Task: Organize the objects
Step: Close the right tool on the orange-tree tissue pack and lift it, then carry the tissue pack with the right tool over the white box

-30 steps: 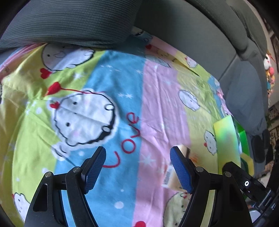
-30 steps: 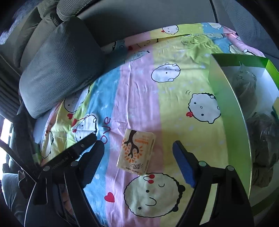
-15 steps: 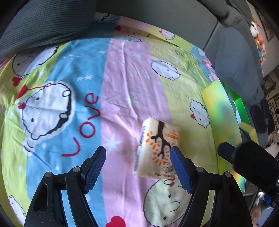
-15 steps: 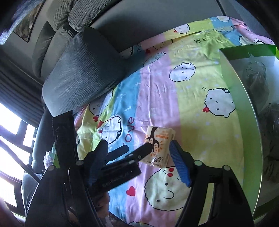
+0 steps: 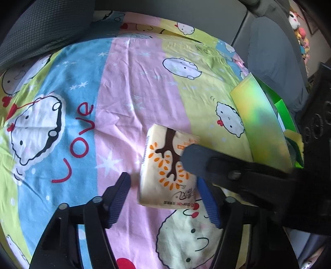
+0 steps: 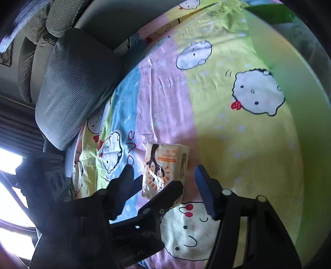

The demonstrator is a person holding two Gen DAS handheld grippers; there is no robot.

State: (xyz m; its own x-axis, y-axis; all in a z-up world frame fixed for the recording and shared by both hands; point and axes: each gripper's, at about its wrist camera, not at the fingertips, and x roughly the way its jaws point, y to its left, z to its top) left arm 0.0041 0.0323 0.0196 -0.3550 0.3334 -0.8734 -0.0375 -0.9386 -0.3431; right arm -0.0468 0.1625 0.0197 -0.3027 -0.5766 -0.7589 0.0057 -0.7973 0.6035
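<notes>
A cream tissue pack (image 5: 165,165) printed with a brown tree and orange leaves lies flat on the cartoon bedsheet (image 5: 128,93). My left gripper (image 5: 162,186) straddles its near end with the jaws closing. A gap shows at the left pad, and the right pad is at the pack's edge. In the right wrist view the tissue pack (image 6: 165,163) lies between the closing jaws of my right gripper (image 6: 163,173), with small gaps on both sides. One finger of the right gripper (image 5: 192,159) reaches over the pack's right side. A finger of the left gripper (image 6: 171,190) covers its near corner.
A green box (image 5: 262,124) stands open to the right of the pack with a yellow sponge (image 5: 293,136) inside; its wall (image 6: 300,103) fills the right edge. A grey cushion (image 6: 72,87) and the sofa back (image 5: 186,12) border the sheet at the far side.
Both grippers have come in around the tissue pack and their jaws have narrowed. The right gripper's finger now crosses the pack in the left wrist view.
</notes>
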